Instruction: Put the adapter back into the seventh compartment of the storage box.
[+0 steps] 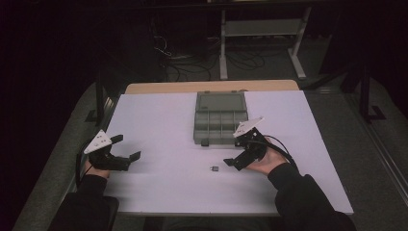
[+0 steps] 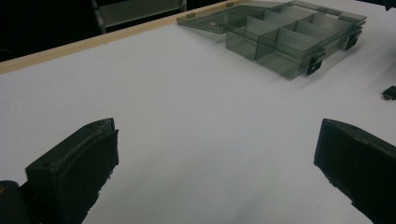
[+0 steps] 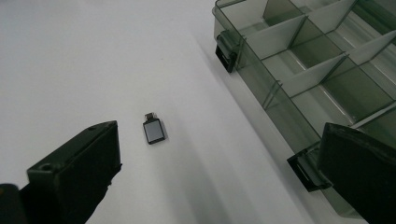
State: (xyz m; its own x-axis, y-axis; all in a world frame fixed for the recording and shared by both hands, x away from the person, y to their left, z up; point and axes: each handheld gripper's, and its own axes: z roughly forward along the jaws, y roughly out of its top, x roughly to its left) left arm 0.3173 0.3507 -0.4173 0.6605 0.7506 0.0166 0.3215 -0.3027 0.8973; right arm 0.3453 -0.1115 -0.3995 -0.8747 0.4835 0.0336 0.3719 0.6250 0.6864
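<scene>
Adapter (image 3: pixel 153 130) lying loose on worktop (image 1: pixel 159 120), near side of open organiser box (image 1: pixel 220 120), compartments looking empty. Right tongs (image 1: pixel 239 148) hovering spread beside it; left tongs (image 1: pixel 128 147) idling released, far left. Nothing seemingly stowed yet.

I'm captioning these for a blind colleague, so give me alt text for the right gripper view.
A small dark adapter lies on a white table, ahead of the right hand-held gripper, whose two black jaws stand wide open. To the right sits an open, smoke-tinted organizer box with divided compartments that look empty and black latches on its front wall.
</scene>
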